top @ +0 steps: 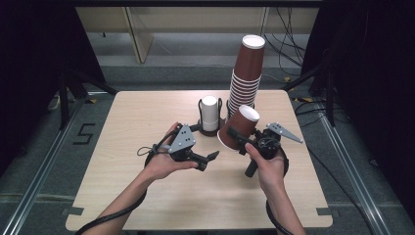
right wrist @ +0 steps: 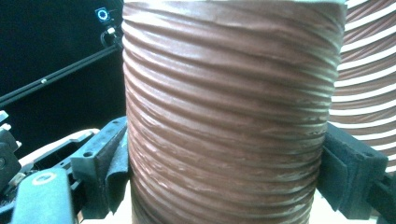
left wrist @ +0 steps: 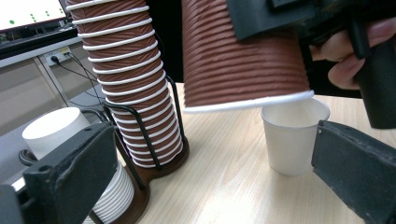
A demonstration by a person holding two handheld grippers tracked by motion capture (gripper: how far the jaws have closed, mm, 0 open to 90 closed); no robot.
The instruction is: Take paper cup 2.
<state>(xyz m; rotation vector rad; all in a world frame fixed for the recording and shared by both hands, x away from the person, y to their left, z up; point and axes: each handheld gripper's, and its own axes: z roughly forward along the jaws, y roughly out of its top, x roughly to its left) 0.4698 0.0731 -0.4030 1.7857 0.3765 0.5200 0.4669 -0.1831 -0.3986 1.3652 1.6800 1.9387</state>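
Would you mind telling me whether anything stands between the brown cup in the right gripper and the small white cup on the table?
Nothing visible does: the brown cup, held upside down by the right gripper, hangs just above the white cup with open air between their rims.

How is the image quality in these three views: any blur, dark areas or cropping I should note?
High view: table evenly lit, surroundings nearly black, slightly soft. Left gripper view: the small white cup is sharp, the left gripper's near jaws are soft. Right gripper view: the brown cup in the right gripper sits very close, cropped top and bottom, its ribs slightly blurred.
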